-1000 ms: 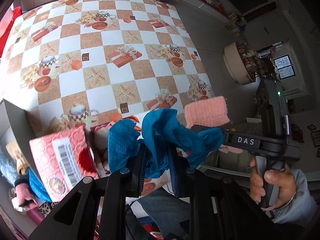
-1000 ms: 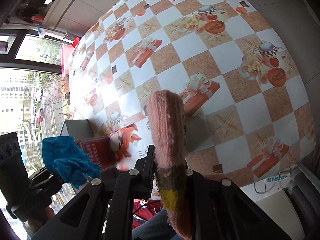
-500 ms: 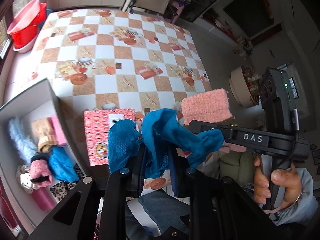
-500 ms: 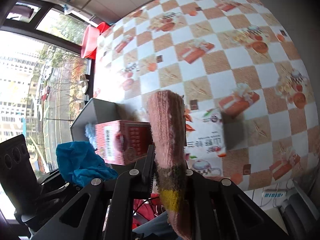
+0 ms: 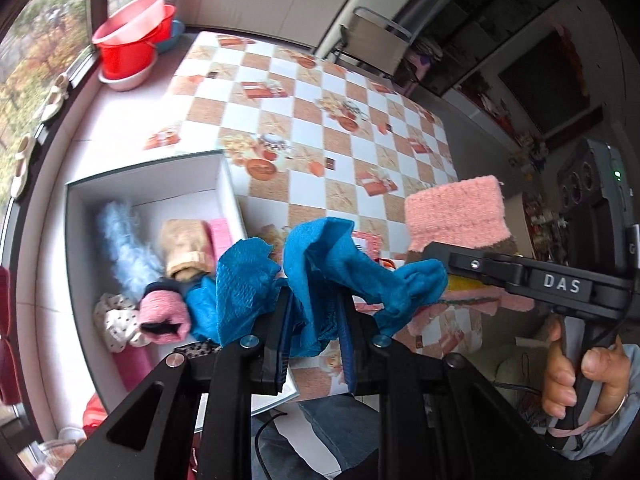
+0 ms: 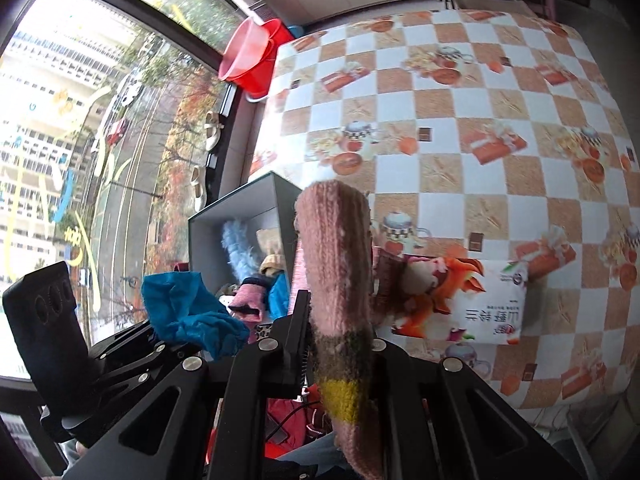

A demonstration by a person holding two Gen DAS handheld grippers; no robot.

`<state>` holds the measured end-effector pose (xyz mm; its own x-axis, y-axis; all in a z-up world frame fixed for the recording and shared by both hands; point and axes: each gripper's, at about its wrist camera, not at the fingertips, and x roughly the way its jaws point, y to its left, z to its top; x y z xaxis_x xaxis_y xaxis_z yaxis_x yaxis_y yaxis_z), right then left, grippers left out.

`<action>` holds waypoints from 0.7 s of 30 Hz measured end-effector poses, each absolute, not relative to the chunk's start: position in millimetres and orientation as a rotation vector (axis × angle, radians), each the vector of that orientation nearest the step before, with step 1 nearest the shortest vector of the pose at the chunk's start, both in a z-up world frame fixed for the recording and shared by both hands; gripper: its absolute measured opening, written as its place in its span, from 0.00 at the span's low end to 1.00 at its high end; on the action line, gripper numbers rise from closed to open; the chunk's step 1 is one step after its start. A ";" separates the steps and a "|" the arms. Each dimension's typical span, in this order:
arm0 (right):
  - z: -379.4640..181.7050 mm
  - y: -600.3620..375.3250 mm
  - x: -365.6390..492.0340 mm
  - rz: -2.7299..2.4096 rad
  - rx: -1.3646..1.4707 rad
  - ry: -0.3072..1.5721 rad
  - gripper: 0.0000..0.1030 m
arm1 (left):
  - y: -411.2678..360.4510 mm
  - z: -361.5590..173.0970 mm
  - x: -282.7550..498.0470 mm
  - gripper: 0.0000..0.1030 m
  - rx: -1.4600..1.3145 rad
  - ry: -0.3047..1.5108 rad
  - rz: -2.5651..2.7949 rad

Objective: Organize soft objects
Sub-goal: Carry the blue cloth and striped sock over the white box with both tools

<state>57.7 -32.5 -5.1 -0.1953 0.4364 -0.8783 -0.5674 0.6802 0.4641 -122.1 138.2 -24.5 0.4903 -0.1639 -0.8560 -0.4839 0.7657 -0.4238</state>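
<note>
My left gripper [image 5: 314,312] is shut on a crumpled blue cloth [image 5: 320,268] and holds it above the table's near edge, just right of an open grey box [image 5: 228,184]. The box holds several soft items: a light blue fluffy piece [image 5: 124,248], a tan sock [image 5: 186,252], a pink rolled sock [image 5: 162,316]. My right gripper [image 6: 338,344] is shut on a pink knitted sock [image 6: 336,272] with brown and yellow bands. The sock [image 5: 456,212] and the right gripper [image 5: 520,276] show in the left view; the blue cloth [image 6: 188,316] and box [image 6: 240,208] show in the right view.
A tissue pack [image 6: 460,296] lies on the checkered tablecloth [image 6: 460,120] next to the box. Red basins [image 5: 132,40] stand on the window sill at the far left. A chair [image 5: 376,40] stands behind the table.
Both grippers have risen and swung left with their loads. The open box has come into full view below the left gripper. The table looks further away.
</note>
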 end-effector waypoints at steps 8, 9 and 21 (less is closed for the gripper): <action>2.1 10.5 28.2 1.015 -0.224 1.506 0.13 | 163.0 -33.8 -161.8 0.22 -0.759 1.033 0.330; 2.7 15.4 24.9 1.028 -0.237 1.507 0.13 | 164.8 -34.3 -167.5 0.22 -0.761 1.031 0.347; -0.8 74.4 -24.6 1.188 -0.385 1.511 0.13 | 185.9 -56.3 -209.9 0.22 -0.824 1.038 0.478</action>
<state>-24.6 74.4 -0.8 -0.3268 0.3518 -0.8772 -0.7696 0.4397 0.4630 -209.9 185.9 -56.3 0.4481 -0.0264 -0.8936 -0.6964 0.6165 -0.3674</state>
